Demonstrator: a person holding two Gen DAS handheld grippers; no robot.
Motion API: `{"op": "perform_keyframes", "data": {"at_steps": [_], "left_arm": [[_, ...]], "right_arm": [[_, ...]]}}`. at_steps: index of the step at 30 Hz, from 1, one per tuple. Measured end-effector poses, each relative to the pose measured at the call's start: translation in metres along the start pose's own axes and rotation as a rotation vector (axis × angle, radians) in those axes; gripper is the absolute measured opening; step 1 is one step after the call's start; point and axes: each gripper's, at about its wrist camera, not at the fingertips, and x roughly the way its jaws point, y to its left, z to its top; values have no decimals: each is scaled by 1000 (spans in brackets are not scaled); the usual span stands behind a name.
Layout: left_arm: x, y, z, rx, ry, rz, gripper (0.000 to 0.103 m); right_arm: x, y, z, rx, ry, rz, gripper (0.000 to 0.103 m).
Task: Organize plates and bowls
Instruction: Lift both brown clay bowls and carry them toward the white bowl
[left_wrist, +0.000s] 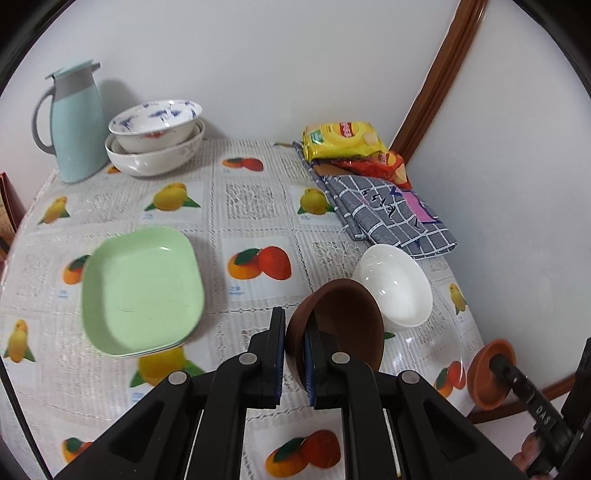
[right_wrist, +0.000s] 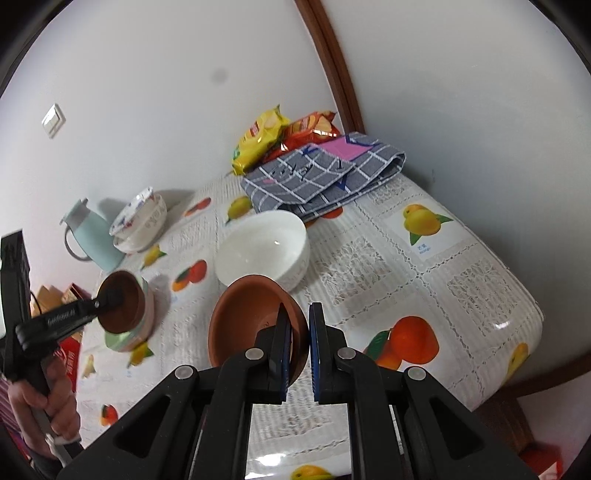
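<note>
Both claws are busy, and each one pinches a bowl by its rim. Our left claw is clamped on the dark brown bowl, with one finger inside and one outside. That bowl is tipped and seems to hang above the counter. Our right claw is clamped the same way on the orange-brown bowl, which is tipped too and looks to be off the counter.

Just past both of them sits the white bowl, empty and upright on the right side. To the left lies the stack of green plates. Far away in the left corner, next to the blue jug, stand the big stacked bowls. On the far right are the snack bags and the checked cloth.

We think we are in the carrying step: two small bowls are picked up and need a home. Next we need to choose a place, maybe the white bowl or the far stack. We should bring each bowl level, lower one slowly into the other, and only then let go. Our two claws are near each other, so we must take turns and not bump.
</note>
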Motion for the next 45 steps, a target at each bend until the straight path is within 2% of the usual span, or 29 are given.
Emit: {"op": "perform_keyframes", "data": {"at_steps": [7, 23, 38, 45], "left_arm": [[-32, 16, -2, -4, -41, -11, 9], [-60, 34, -4, -37, -81, 0, 9], [-71, 40, 14, -57, -119, 13, 9], [-59, 37, 21, -60, -96, -38, 9]], "right_arm": [[-27, 17, 5, -2, -44, -14, 9], [-43, 35, 8, -12, -48, 40, 9], [-30, 42, 30, -22, -49, 54, 10], [-15, 44, 42, -50, -47, 37, 9]]}}
